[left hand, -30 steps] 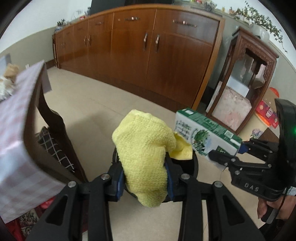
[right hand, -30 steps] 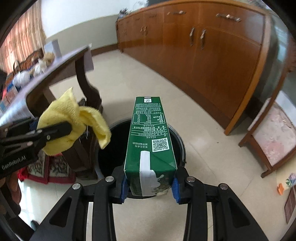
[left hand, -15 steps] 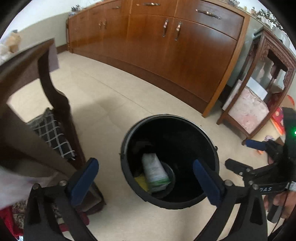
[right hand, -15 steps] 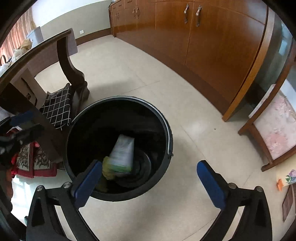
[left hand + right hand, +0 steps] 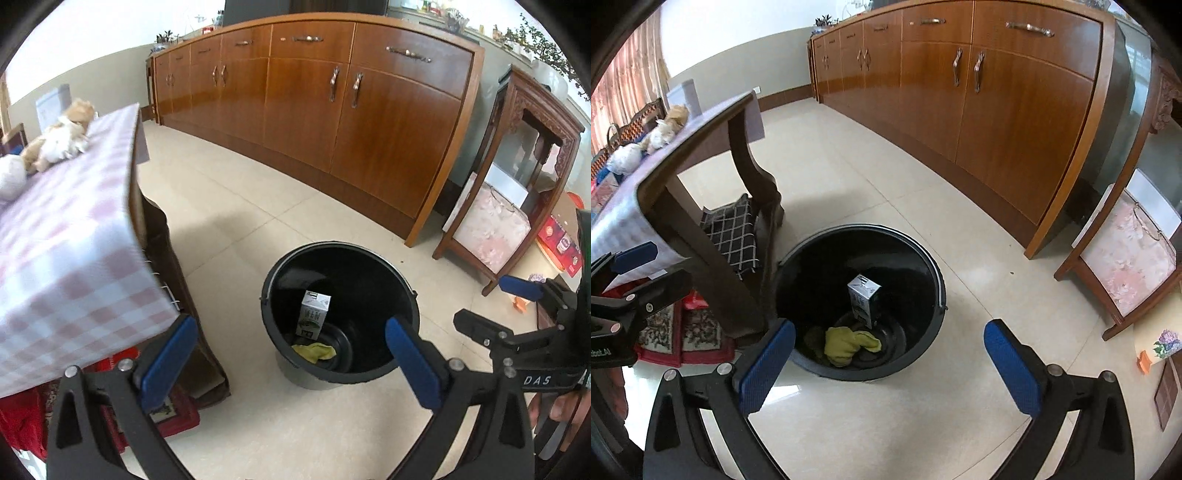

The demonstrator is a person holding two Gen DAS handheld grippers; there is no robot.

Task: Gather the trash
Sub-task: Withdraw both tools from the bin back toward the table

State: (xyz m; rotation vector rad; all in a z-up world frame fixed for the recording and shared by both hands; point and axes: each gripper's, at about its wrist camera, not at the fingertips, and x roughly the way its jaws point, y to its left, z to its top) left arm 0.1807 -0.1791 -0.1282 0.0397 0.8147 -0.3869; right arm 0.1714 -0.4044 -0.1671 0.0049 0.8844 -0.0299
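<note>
Bucket: a black bucket [image 5: 391,284] stands on the tiled floor [image 5: 236,221] just beside the leg of the table [image 5: 66,236], upright, mouth open.
Carton: a green-and-white drink carton [image 5: 863,301] stands roughly upright on the bucket bottom, leaning a little toward the wall.
Cloth: a yellow cloth [image 5: 846,343] lies crumpled on the bucket bottom, touching or just beside the carton's foot.
Left gripper: the left gripper [image 5: 291,354] is released, jaws spread wide, nothing between the pads; it hangs above and in front of the bucket mouth.
Right gripper: the right gripper [image 5: 890,362] is likewise released and empty, jaws wide, above the near rim.
Task status: judged from the contents, both pieces are in the bucket; this deposit looks complete.
Remaining trash: pale crumpled items [image 5: 55,144] sit at the far end of the checked tablecloth; the view is too warped to say whether they are trash or a soft toy.
Handling, carton: probably light and near empty; stiff along its edges, but its flat walls would dent under hard pressure. Best taken across the narrow faces at mid-height.
Handling, cloth: soft, limp, not fragile; pinch a raised fold at the bunched middle so it does not trail.
Risk: the table edge sits close to the left gripper's path.
</note>
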